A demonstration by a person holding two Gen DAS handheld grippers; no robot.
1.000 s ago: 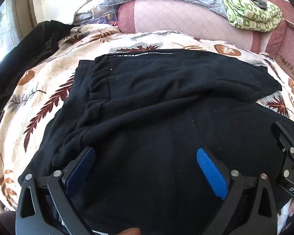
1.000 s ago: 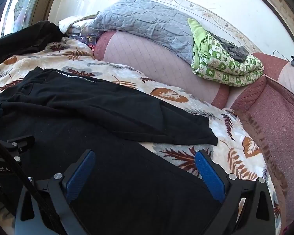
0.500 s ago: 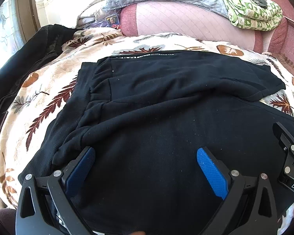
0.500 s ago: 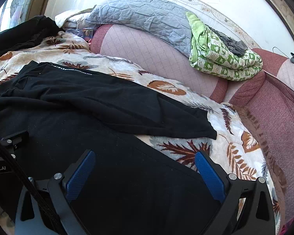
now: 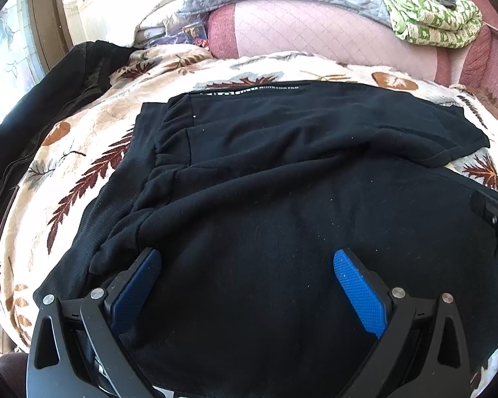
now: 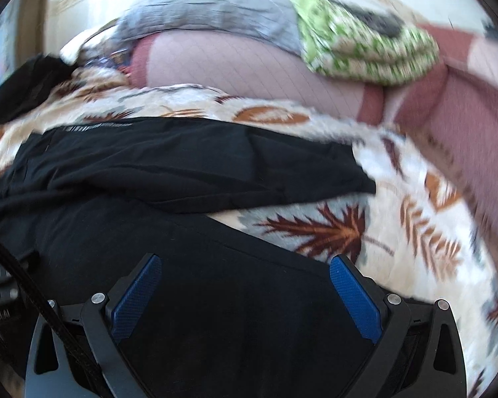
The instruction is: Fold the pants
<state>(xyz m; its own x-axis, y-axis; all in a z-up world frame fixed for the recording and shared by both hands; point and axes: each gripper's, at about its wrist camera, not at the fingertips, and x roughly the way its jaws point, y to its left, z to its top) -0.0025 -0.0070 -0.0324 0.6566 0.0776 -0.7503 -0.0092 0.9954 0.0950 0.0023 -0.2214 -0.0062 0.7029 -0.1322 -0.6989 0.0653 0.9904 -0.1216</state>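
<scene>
pants [image 5: 282,199] near edge cut off | right view blurred | both jaws released

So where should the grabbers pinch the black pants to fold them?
Probably along the near leg's long edge, coming in low from the person's side. The black pants lie flat on the leaf blanket, far leg slightly bunched. Both the left gripper and right gripper are open just above that near leg, spaced along it.
</scene>
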